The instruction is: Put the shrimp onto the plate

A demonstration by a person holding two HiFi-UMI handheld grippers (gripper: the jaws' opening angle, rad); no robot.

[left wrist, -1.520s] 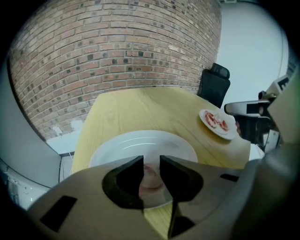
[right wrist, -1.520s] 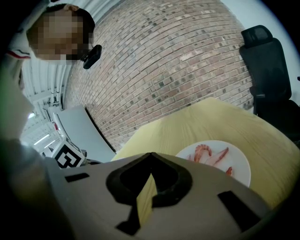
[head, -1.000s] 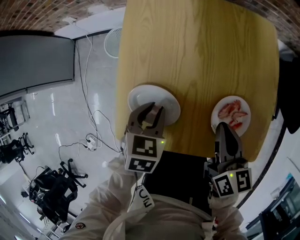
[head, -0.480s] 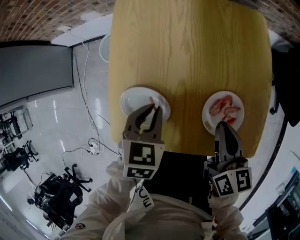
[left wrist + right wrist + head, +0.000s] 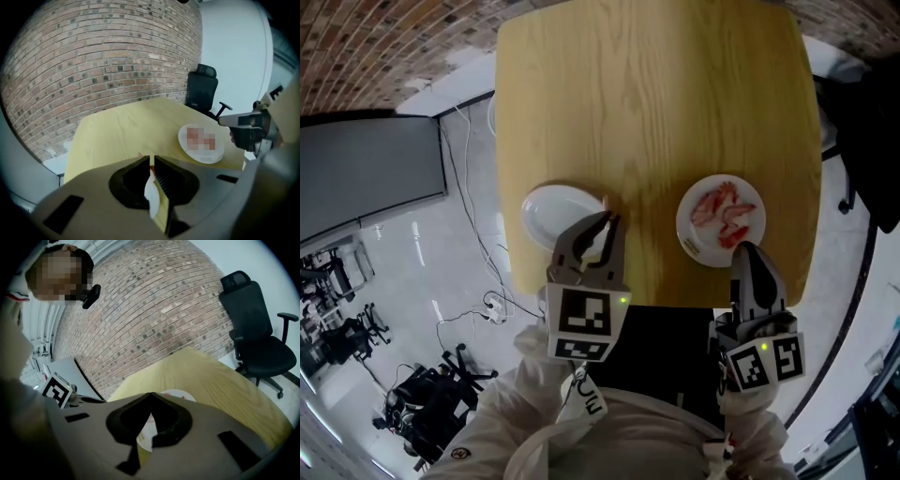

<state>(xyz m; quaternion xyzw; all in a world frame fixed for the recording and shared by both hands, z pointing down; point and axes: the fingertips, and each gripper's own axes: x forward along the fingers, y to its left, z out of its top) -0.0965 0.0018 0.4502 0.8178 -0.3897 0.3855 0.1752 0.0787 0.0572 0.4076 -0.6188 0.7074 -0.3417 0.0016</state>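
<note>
White plate on the wooden table holds pink shrimp.

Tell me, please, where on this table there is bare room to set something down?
The whole far half of the table is bare wood, from its far edge down to the two plates. A bare strip also lies between the left plate and the shrimp plate. The near edge, where both plates sit, is crowded.

Pink-red shrimp, white plate, yellow woodgrain table, red-brown brick wall.
</note>
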